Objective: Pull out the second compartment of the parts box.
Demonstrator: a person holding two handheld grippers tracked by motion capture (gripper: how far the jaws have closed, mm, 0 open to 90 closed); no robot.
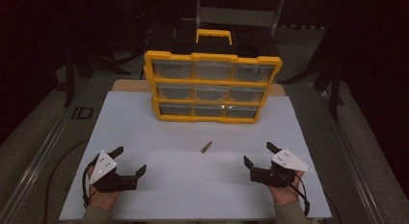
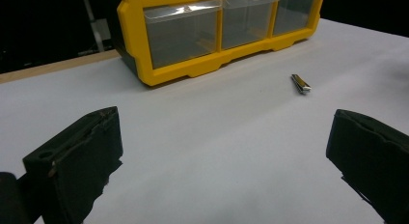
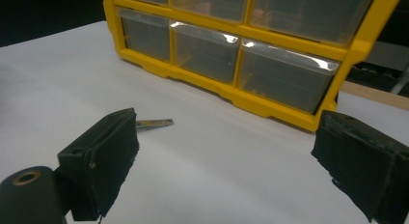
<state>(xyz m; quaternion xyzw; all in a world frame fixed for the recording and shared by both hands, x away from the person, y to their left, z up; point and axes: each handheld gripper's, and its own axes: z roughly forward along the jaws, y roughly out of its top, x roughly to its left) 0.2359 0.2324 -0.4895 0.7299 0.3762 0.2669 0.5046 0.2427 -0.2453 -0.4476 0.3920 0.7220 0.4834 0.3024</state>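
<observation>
On the counter (image 1: 144, 132), a pin (image 1: 206, 147) is lying before the organizer (image 1: 212, 86). Both grippers, left (image 1: 130, 161) and right (image 1: 258, 154), are resting with jaws open and empty; the nearer right one should be closing across the pin's short axis.

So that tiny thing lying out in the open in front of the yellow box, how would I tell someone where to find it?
Start at the yellow drawer box at the back of the white table. In front of its bottom row of drawers, on bare table, lies a short metal piece, roughly midway between the two open tongs. It is the only loose item there: thin, dull, brownish and lying at a slant.
</observation>
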